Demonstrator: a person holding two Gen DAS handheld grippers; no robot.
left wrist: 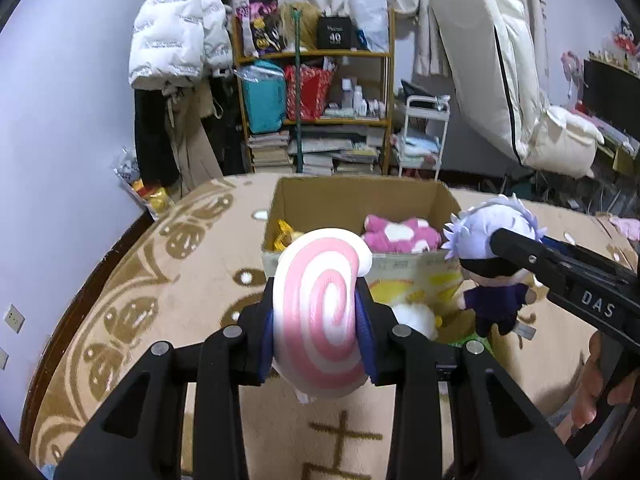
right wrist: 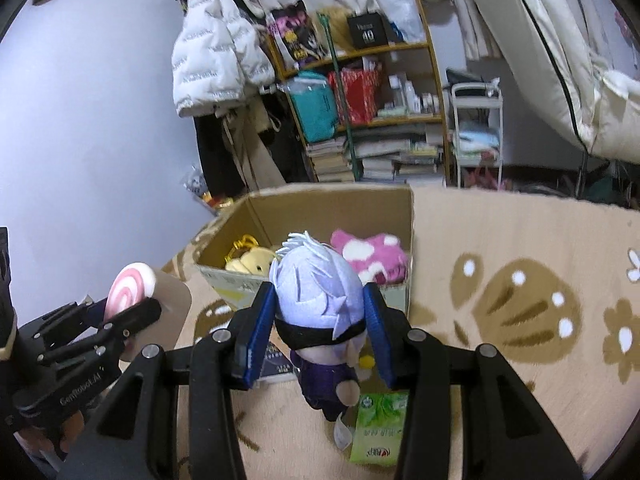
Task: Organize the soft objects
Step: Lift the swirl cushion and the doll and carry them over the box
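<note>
My left gripper (left wrist: pixel 320 312) is shut on a pink-and-white swirl plush (left wrist: pixel 320 312), held above the rug just before the cardboard box (left wrist: pixel 352 196). My right gripper (right wrist: pixel 318 320) is shut on the head of a white-haired doll (right wrist: pixel 316 292) in purple clothes, hanging in front of the box (right wrist: pixel 332 204). The doll also shows in the left wrist view (left wrist: pixel 492 256), and the swirl plush in the right wrist view (right wrist: pixel 130 284). Inside the box lie a pink spotted plush (left wrist: pixel 400 234) and a yellow plush (right wrist: pixel 250 262).
A beige patterned rug (right wrist: pixel 520 248) covers the floor. A green tissue pack (right wrist: pixel 378 428) and a white plush (left wrist: pixel 414 318) lie in front of the box. A cluttered shelf (left wrist: pixel 316 112), a white cart (left wrist: pixel 424 136) and hanging coats stand behind.
</note>
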